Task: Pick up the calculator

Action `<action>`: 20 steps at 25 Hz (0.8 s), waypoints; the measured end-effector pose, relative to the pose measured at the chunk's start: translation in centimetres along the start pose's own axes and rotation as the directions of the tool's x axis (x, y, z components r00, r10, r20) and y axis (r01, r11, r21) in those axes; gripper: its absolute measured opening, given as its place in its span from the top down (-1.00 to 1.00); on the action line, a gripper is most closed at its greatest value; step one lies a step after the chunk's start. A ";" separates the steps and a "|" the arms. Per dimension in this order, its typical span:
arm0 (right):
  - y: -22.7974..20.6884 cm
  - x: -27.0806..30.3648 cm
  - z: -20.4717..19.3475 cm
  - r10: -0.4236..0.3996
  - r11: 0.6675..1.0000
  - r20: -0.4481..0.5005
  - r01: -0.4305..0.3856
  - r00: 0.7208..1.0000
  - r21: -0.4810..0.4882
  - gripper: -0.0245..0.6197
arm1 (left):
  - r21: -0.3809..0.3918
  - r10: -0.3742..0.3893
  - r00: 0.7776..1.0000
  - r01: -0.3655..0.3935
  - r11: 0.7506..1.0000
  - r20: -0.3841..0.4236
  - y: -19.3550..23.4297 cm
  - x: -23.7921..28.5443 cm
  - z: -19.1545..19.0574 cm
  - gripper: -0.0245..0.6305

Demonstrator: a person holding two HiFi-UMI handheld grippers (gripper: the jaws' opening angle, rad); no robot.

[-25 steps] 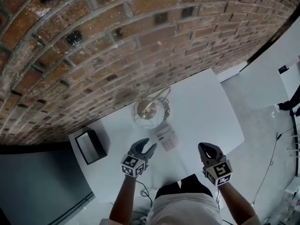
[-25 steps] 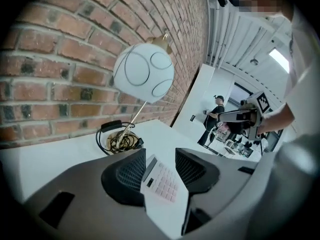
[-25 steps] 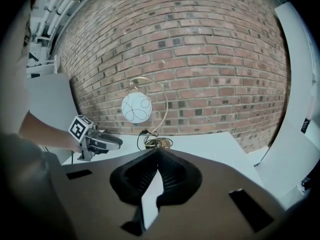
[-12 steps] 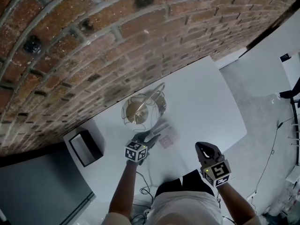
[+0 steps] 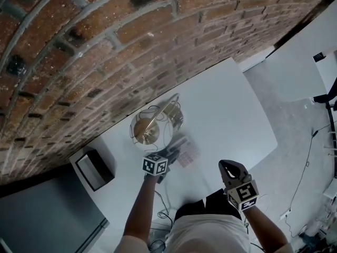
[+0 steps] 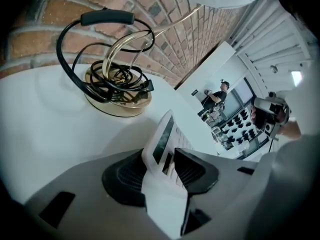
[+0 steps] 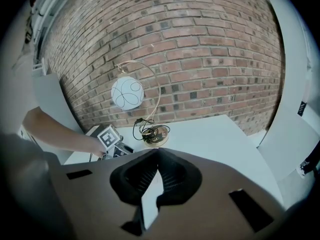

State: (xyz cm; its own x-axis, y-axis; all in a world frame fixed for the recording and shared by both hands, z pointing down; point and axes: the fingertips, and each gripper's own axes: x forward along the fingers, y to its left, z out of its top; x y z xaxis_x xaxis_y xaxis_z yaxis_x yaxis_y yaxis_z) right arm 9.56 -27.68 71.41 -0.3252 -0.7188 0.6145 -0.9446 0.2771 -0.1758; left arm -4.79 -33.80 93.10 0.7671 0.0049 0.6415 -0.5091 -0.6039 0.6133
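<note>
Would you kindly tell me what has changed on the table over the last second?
The left tongs came down and forward to the calculator. Their jaws have just been closing, with the calculator's near end now between them. The right tongs, the lamp and the black box stayed roughly where they were.

White, dark-screened calculator [image 6: 161, 143] tipped on edge inside left hand-held gripper [image 6: 160, 156]

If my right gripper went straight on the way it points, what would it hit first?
Probably the white table: the right gripper tilts down toward it. The gold lamp base lies further along that line; depth is unclear.
</note>
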 end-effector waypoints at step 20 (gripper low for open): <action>-0.2 -0.8 0.3 -0.021 1.000 -0.025 0.022 0.999 0.010 0.89 | -0.143 -0.184 0.980 0.193 0.971 0.074 -2.3 -1.9 0.4 0.63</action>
State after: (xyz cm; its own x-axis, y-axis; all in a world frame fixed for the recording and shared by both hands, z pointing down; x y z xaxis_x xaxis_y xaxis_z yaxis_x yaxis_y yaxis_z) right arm 10.04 -27.34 70.70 -0.3037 -0.7086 0.6368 -0.9519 0.2548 -0.1705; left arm -4.88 -32.76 90.28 0.8743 0.0572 0.4820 -0.4021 -0.4710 0.7852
